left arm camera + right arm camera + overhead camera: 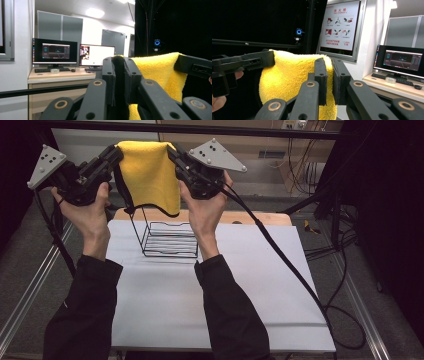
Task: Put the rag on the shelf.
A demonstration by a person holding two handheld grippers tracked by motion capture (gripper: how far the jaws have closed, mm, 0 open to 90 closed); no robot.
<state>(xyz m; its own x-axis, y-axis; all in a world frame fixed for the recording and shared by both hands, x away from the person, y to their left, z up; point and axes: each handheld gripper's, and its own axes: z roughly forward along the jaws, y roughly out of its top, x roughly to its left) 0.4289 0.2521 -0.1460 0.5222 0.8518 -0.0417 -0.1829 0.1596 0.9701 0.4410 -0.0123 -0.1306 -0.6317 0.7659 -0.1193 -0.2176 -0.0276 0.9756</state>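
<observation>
A white sheet covered the desk (220,305), whose wooden edge showed at the far side, and grey floor with metal rails and trailing black cables lay around it. A black wire rack (167,239) stood on the sheet near the far edge; nothing could be seen inside it. Above the rack, a yellow towel (150,175) hung stretched between the two hand-held grippers, its lower edge dropping just over the rack's top. The left hand-held gripper (114,156), left of the rack and raised high, had its jaws pinched close on one top corner of the towel; in its own view the yellow cloth (155,72) bulged beside the narrow jaws. The right hand-held gripper (174,154) clamped the other top corner, jaws nearly together with towel (292,75) between and behind them. Beyond the rack, the room held a second desk with two lit monitors (55,51), a keyboard and a roll of tape. A wall poster (339,25) carried red Chinese characters, small pictograms and the number 119. A small device with a blue glowing ring (299,31) sat on a dark frame post.
</observation>
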